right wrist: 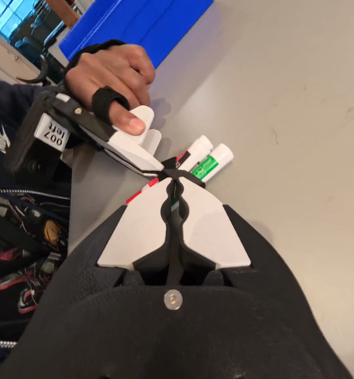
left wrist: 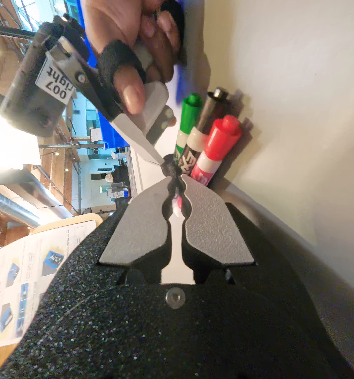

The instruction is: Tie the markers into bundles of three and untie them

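At frame centre, a black fabric strap (right wrist: 189,178) around three capped markers, green, black and red (left wrist: 200,141), on the pale bench (right wrist: 274,143) was pinched by both closed hand-held grippers, left (left wrist: 177,178) and right (right wrist: 175,178), seemingly to work the tie.

Pale table (right wrist: 274,102), bundled markers (left wrist: 209,139), blue bin (right wrist: 141,26)

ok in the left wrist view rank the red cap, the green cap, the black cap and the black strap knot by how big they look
1. Red cap, looks largest, though it is also nearest the camera.
2. Green cap and black cap: too alike to rank.
3. Strap knot, smallest, pinched where both grippers' tips meet.
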Tool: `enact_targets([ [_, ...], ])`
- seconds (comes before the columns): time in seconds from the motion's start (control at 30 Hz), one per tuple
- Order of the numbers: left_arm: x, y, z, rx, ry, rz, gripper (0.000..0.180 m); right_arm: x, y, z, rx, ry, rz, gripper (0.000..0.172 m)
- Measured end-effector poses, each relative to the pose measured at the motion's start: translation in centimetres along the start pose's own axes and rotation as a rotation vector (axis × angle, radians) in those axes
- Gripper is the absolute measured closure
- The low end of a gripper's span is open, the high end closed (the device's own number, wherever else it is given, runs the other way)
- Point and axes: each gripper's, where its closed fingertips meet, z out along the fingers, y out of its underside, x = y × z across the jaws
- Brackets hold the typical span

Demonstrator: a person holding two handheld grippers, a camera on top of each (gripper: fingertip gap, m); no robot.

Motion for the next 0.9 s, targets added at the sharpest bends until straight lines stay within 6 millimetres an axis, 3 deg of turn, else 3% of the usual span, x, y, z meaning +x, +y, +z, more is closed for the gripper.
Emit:
enact_targets([
  [0.17, -0.2, 0.3, 0.0, -0.008, -0.007, -0.026, 0.178, -0.8, -0.9, -0.4, 0.04, 0.073, -0.268, 0.166],
  [0.37, -0.2, 0.2, 0.0, -0.008, -0.011, -0.017, 0.178, -1.1, -0.5, 0.7, -0.018, 0.092, -0.339, 0.159],
  [0.6, -0.2, -0.1, 0.1, -0.008, -0.012, -0.001, 0.178, -0.5, -0.1, 1.3, -0.064, 0.148, -0.355, 0.158],
  [0.9, -0.6, 0.3, 0.1, -0.033, -0.008, -0.07, 0.179, -0.1, -0.5, 1.0, -0.036, 0.14, -0.287, 0.171],
])
